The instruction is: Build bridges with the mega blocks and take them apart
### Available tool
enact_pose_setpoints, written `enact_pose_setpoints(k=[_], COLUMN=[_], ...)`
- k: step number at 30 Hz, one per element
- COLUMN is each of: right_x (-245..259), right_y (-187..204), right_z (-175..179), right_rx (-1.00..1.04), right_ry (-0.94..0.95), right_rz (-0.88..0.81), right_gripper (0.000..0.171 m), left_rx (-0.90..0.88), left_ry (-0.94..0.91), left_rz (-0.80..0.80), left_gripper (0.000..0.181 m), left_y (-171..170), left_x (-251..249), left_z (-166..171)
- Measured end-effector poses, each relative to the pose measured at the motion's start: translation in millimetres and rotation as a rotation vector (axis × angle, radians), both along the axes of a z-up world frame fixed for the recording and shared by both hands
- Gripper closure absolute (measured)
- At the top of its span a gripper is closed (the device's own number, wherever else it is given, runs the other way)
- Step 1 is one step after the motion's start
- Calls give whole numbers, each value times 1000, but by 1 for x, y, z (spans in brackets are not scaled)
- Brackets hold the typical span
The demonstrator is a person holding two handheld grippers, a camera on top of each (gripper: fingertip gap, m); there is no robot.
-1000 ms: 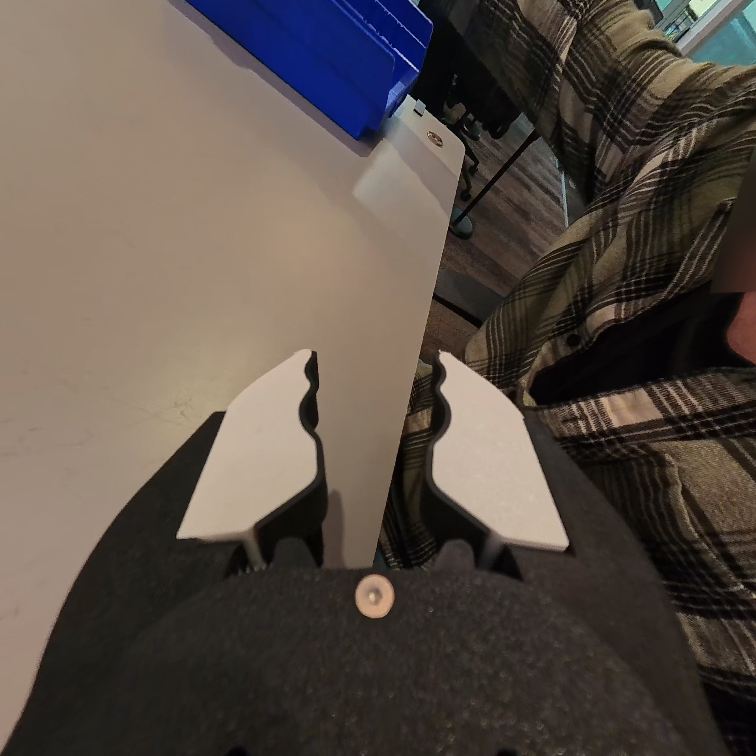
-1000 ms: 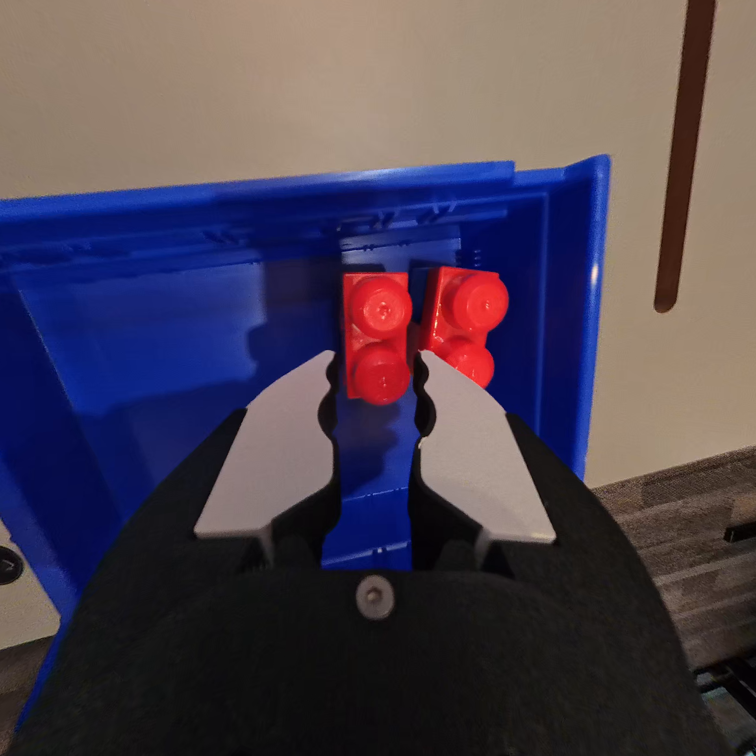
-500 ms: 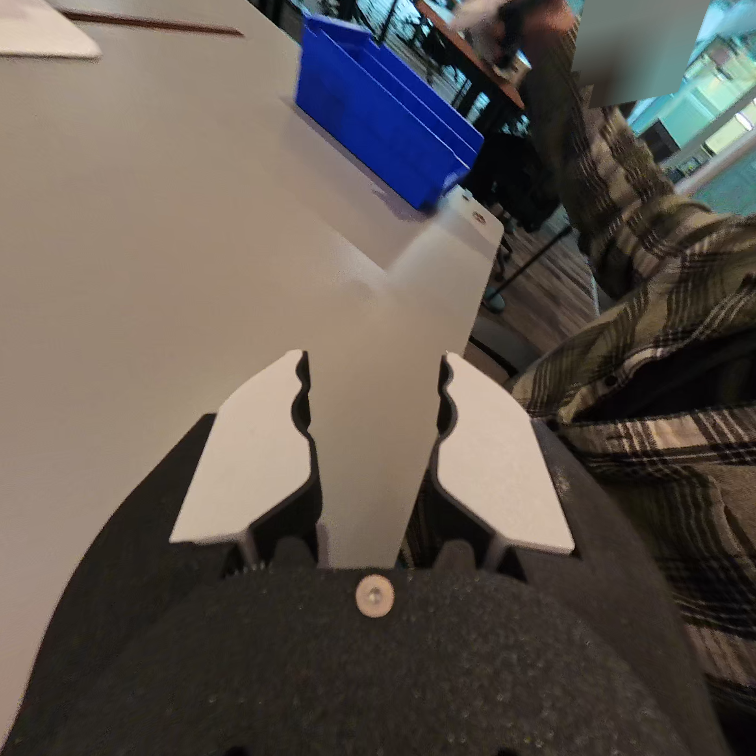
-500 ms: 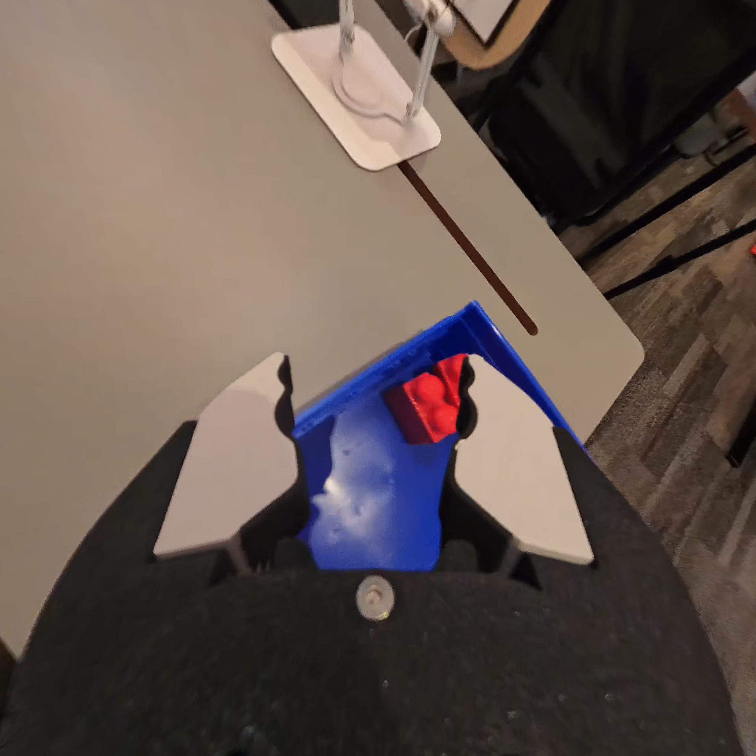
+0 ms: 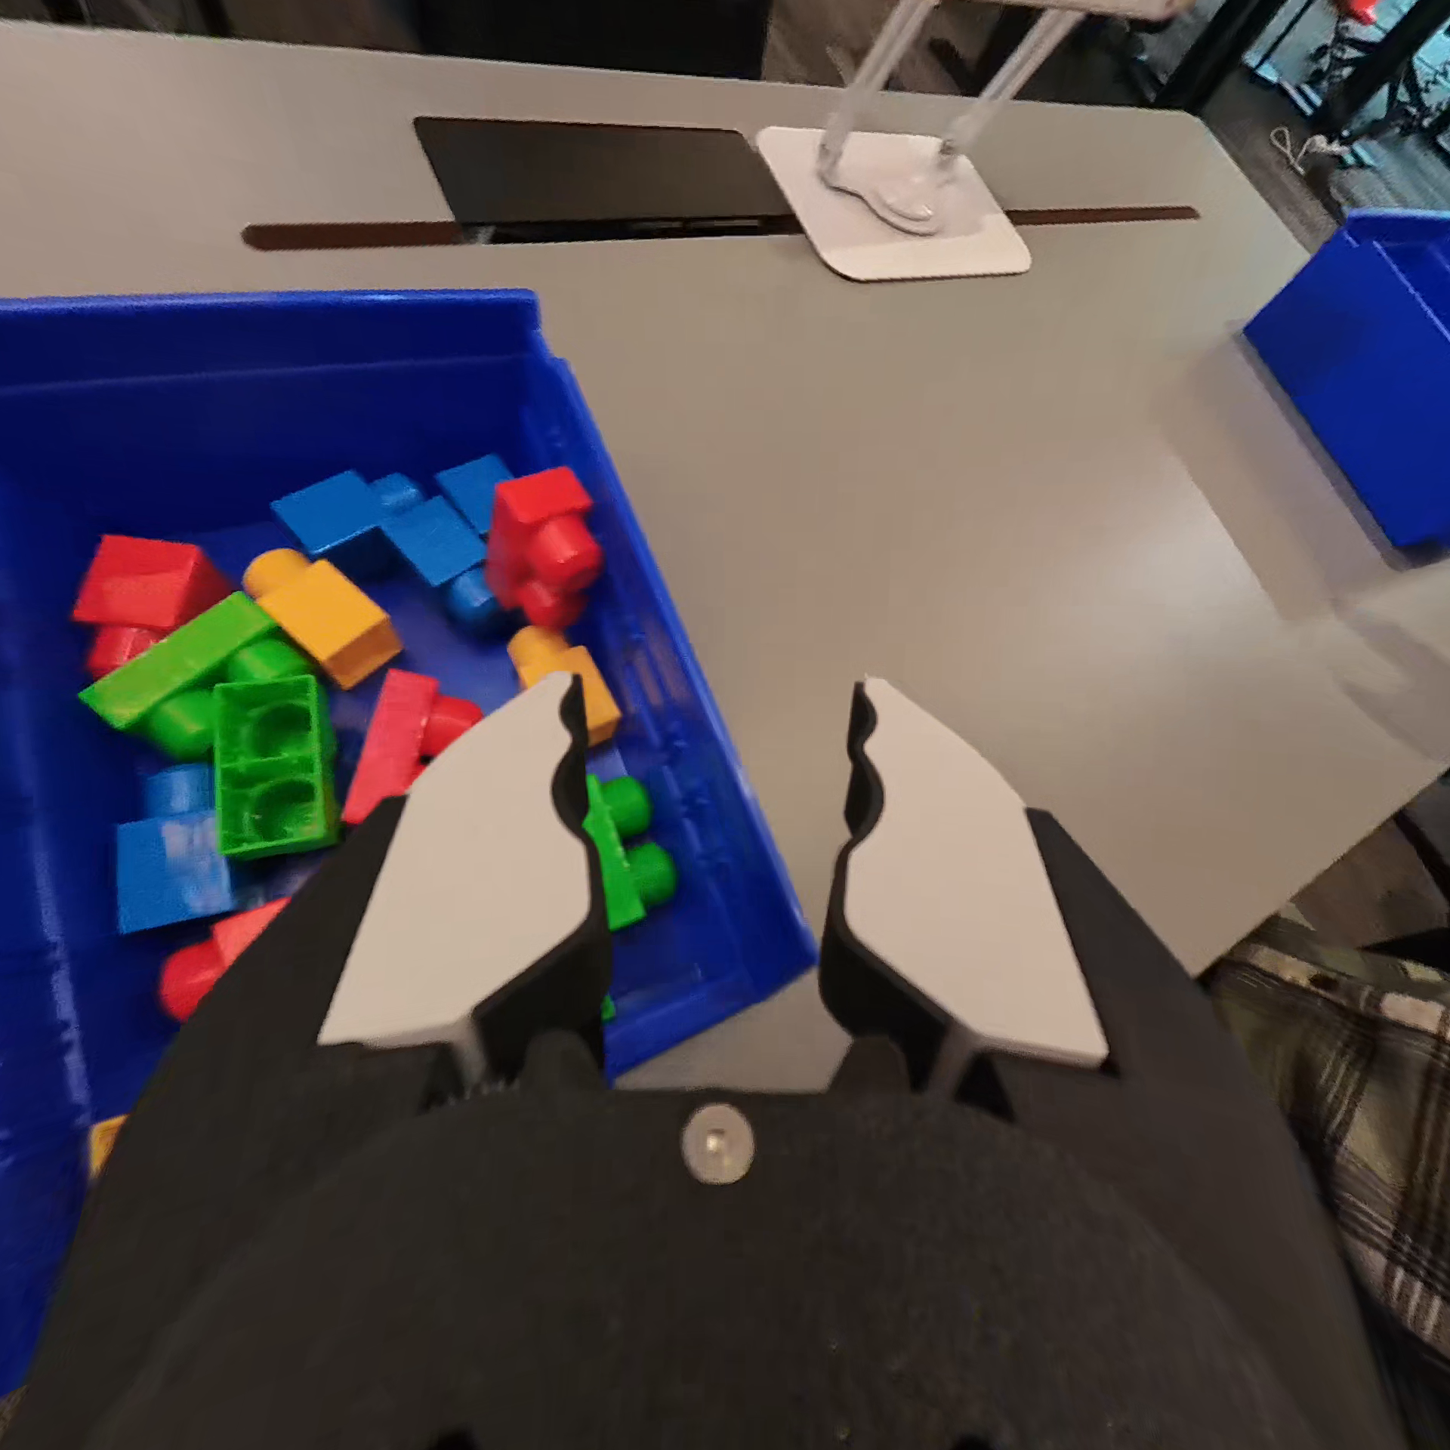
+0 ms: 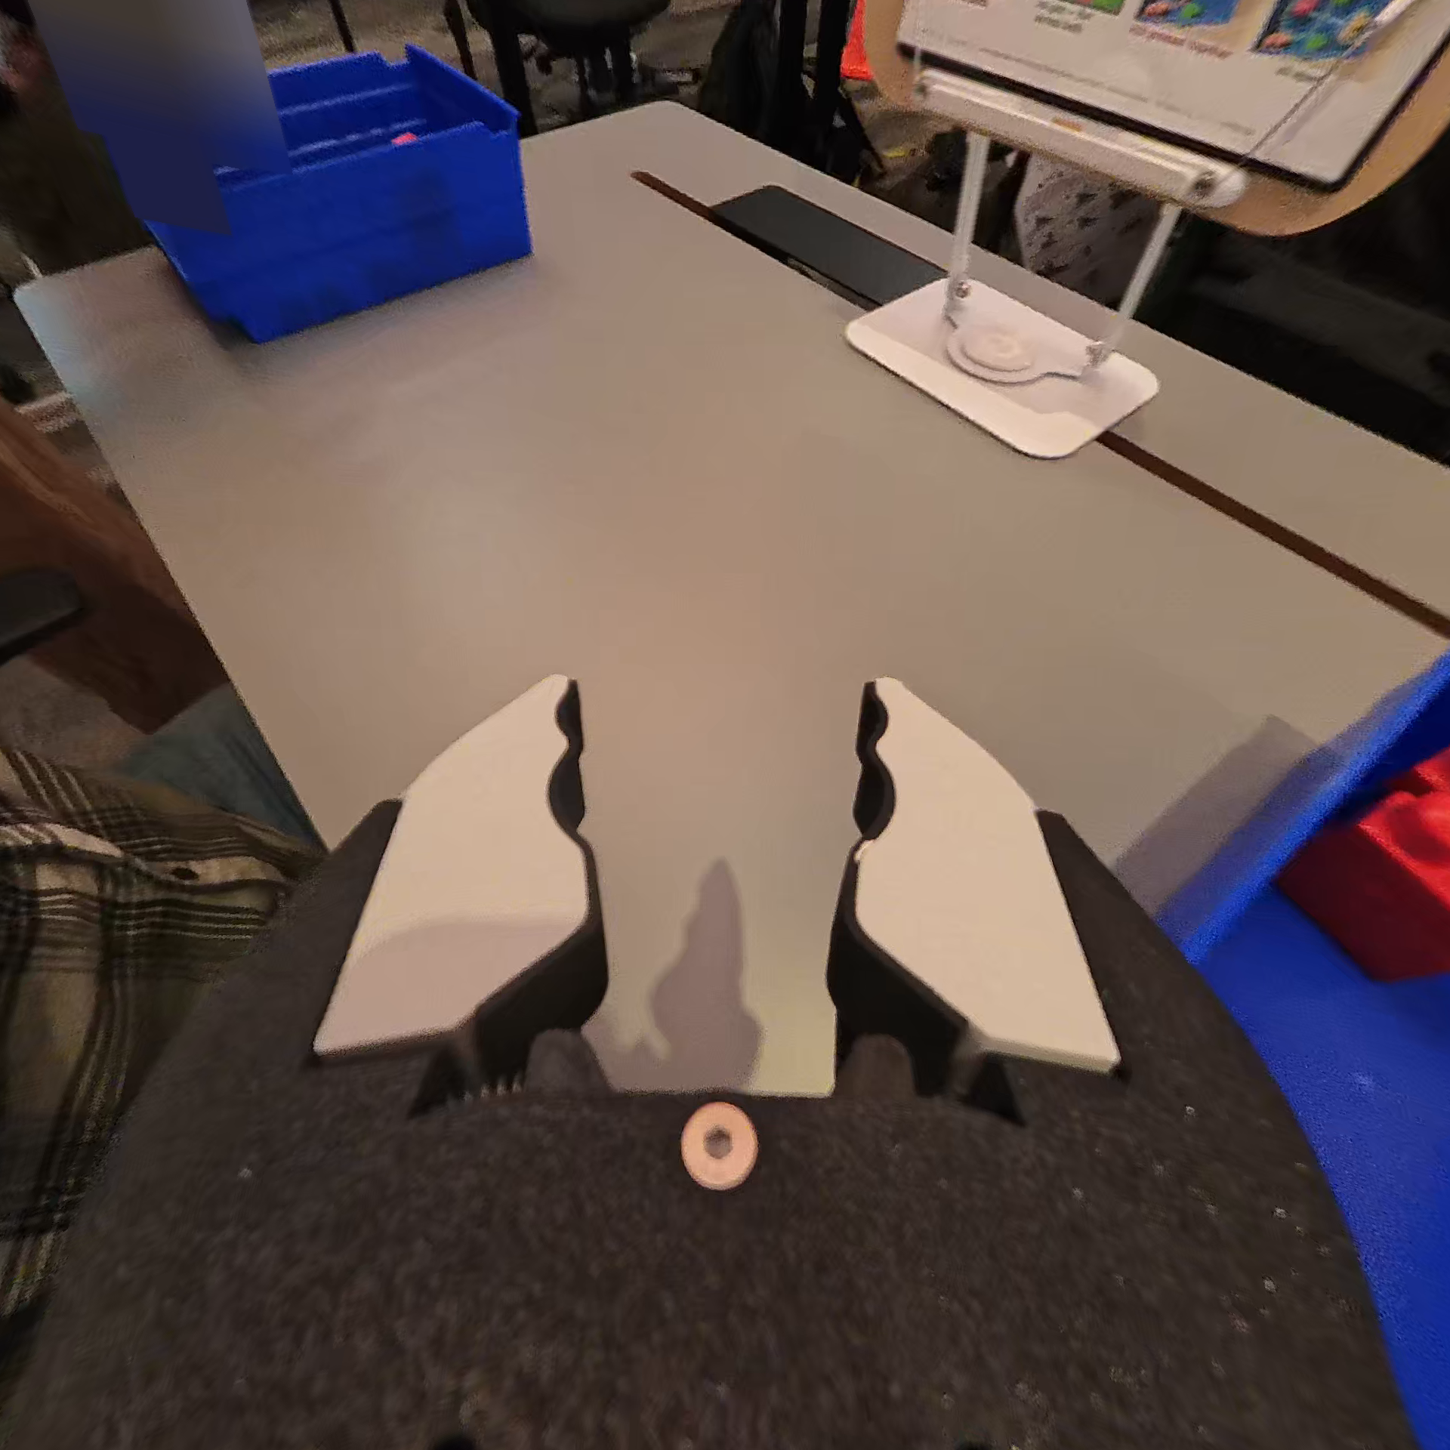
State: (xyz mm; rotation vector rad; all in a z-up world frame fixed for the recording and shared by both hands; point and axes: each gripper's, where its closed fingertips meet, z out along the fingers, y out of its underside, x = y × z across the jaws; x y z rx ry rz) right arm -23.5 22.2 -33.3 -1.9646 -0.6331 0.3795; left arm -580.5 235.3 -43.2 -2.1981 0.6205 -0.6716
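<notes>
In the left wrist view a blue bin (image 5: 690, 785) at the left holds several loose mega blocks: red (image 5: 541, 541), blue (image 5: 353, 518), yellow (image 5: 329, 604) and green (image 5: 271, 765). My left gripper (image 5: 715, 690) is open and empty, above the bin's right wall and the bare table. In the right wrist view my right gripper (image 6: 720, 686) is open and empty over the grey table (image 6: 628, 510). A second blue bin (image 6: 1334, 1020) at the right edge holds a red block (image 6: 1397, 879). The far bin (image 6: 353, 204) stands at the table's far left.
A white stand base (image 5: 902, 204) with clear legs sits at the back of the table, carrying a board (image 6: 1138, 86). A dark slot (image 5: 596, 180) runs across the table's back. The other blue bin (image 5: 1365, 377) is at the right. A plaid sleeve (image 6: 102, 902) is at the near edge.
Both grippers swung round and opened wider. The left view turned from the table edge and plaid shirt to the block bin. The right view left the bin with red blocks and now faces the table.
</notes>
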Motion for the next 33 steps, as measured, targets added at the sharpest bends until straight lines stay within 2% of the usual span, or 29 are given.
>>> enact_pose_setpoints(k=[7,12,17,21,25,33], right_x=[-48,-65,-77,-80,-82,-80], right_y=[-10,-8,-3,-1,-3,-2], right_z=[-30,-50,-52,-56,-70,-76], right_rx=[-47,-70,-66,-70,-98,-96], right_ry=[82,54,101,98,61,116], right_rz=[54,58,69,77,109,153], right_gripper=[107,106,106,106,106,111], left_rx=[-120,-250,-297,-344,-401,-483], left_ry=[53,152,276,334,347,562], left_rz=[9,-27,-88,-74,-56,-57], left_gripper=[130,140,146,150,154,157], left_y=[44,47,47,54,47,11], left_x=[-39,-57,-60,-68,-71,-103], left_z=[-20,-47,-66,-76,-81,-97])
